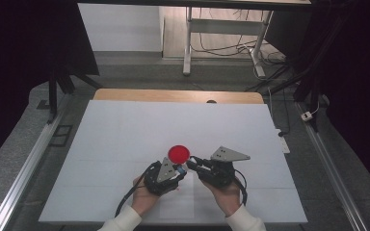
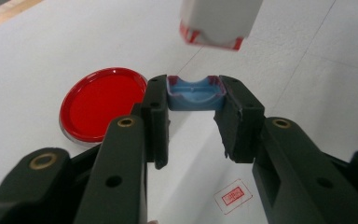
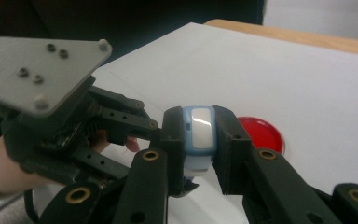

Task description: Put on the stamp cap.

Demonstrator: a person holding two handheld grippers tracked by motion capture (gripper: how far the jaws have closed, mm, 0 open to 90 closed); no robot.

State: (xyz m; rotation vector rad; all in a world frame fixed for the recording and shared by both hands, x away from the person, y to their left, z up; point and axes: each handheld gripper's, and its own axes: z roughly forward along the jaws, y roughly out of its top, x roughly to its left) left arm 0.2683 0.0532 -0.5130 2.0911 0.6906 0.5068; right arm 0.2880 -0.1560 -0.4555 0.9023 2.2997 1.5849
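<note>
I see left tool [image 2: 192,119] clamping blue cap [image 2: 193,94]; right tool [image 3: 200,135] clamping blue-white body [image 3: 199,130] (red lid [image 1: 178,153] flat on counter [image 1: 125,139]).

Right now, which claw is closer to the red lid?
Left. The left claw sits just below the red lid, nearly at its rim. The right claw is to the lid's lower right, slightly farther off.
</note>
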